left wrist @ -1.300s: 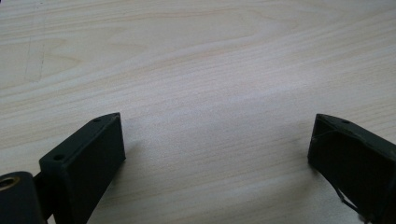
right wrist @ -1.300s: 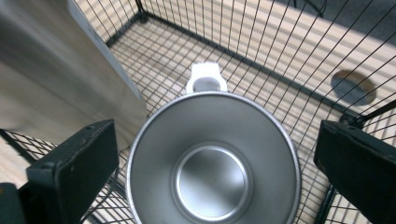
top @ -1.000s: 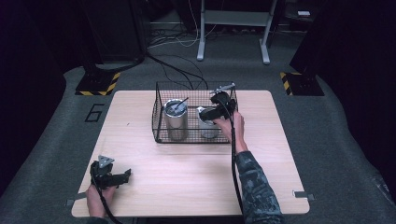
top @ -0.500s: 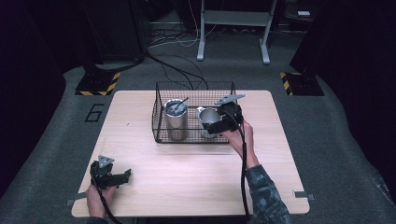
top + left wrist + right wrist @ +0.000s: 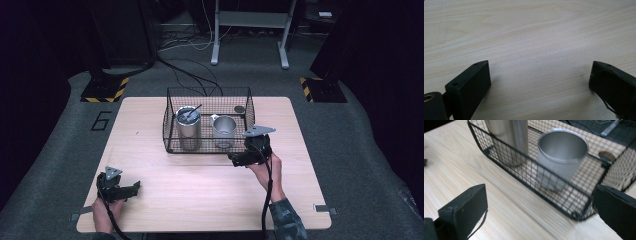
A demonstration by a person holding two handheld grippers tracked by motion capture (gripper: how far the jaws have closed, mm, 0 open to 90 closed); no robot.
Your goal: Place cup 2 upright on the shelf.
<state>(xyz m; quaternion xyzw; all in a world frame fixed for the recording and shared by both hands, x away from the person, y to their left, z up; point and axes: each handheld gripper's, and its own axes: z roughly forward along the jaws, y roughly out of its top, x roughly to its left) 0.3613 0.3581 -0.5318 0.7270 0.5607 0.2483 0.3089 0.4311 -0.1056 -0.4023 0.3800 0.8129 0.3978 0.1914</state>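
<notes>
Worktop [image 5: 200, 185] is carrying a wire basket [image 5: 172, 145] in which two steel vessels are standing: a tall tumbler [image 5: 188, 129] at the left with a utensil poking from its mouth, and a shorter cup [image 5: 224, 131] just beside it at the right. The right claw [image 5: 239, 161] is hovering just outside the basket's near right corner, jaws spread wide and gripping nothing; in the right gripper view the cup [image 5: 560, 157] is sitting upright behind the mesh, between the two jaws. The left claw [image 5: 134, 188] is resting low over bare wood at the near left, likewise released (nothing is lying between its jaws). The work in hand is judged to be with the cup. To do it well, the right claw should be travelling clear of the basket rim [image 5: 544, 162], not dragging across the wire; any approach should be coming from above, jaws aligned across the cup wall. A small dark disc [image 5: 606, 157] is lying at the basket's far corner, apart from the cup.
</notes>
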